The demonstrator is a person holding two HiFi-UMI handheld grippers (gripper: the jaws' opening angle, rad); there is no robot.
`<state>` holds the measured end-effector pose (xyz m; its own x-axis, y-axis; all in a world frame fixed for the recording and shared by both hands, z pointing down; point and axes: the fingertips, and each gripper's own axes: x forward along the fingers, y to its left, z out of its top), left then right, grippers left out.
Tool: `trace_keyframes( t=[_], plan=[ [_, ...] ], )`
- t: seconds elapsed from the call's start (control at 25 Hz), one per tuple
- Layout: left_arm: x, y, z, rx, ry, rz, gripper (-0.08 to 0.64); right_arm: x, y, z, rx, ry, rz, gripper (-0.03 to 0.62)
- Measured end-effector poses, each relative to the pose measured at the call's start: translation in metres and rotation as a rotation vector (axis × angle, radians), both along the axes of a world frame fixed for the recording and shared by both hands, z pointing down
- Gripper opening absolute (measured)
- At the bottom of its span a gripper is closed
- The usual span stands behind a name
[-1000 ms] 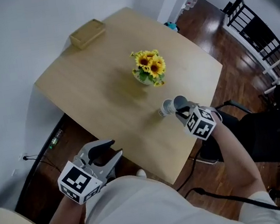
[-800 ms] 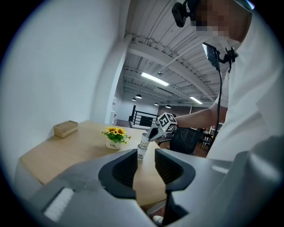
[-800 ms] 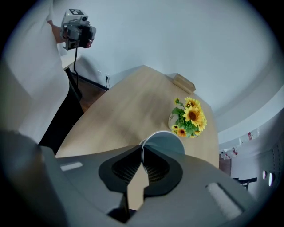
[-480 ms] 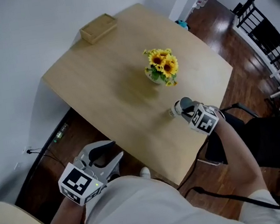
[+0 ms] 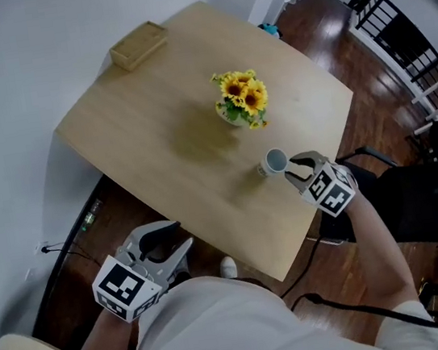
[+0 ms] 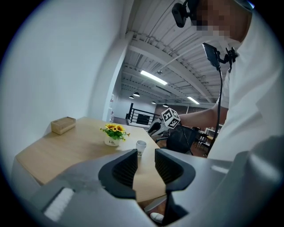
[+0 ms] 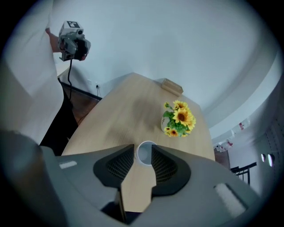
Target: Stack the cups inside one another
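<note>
A white paper cup (image 5: 274,161) stands upright on the wooden table (image 5: 154,123), in front of the sunflower pot. I cannot tell whether another cup sits inside it. My right gripper (image 5: 300,165) is just right of the cup; its jaws have just been opening and do not touch it. In the right gripper view the cup (image 7: 145,155) shows beyond the gap of the right gripper (image 7: 143,150). My left gripper (image 5: 166,243) hangs off the table's near side, open and empty. In the left gripper view the cup (image 6: 141,146) stands far beyond the left gripper (image 6: 145,163).
A pot of sunflowers (image 5: 241,101) stands mid-table, close behind the cup. A small wooden box (image 5: 137,44) lies at the far corner. The table's right edge runs just under my right gripper. Black chairs (image 5: 393,30) and a dark wooden floor lie beyond.
My right gripper has let go of the cup and drawn back a little to the right. The cup now stands alone on the table. My left gripper has stayed put.
</note>
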<state>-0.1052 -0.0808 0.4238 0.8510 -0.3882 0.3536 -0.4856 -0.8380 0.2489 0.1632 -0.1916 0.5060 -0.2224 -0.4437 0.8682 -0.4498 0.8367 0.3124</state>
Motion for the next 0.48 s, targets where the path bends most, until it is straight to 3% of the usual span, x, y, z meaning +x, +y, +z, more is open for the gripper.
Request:
trace_keyframes(
  t=[0.16,0.32,0.48],
  plan=[
    [0.011,-0.002,0.002,-0.008,0.029,0.074,0.133,0.003,0.021,-0.045,0.168,-0.076,0.111,0.130],
    [0.023,0.006,0.015,-0.038,0.049,0.177,0.133,0.016,0.063,-0.085,0.328,-0.149,0.288,0.115],
    [0.038,0.019,0.033,-0.054,0.056,0.288,0.133,0.018,0.123,-0.099,0.384,-0.255,0.446,0.094]
  ],
)
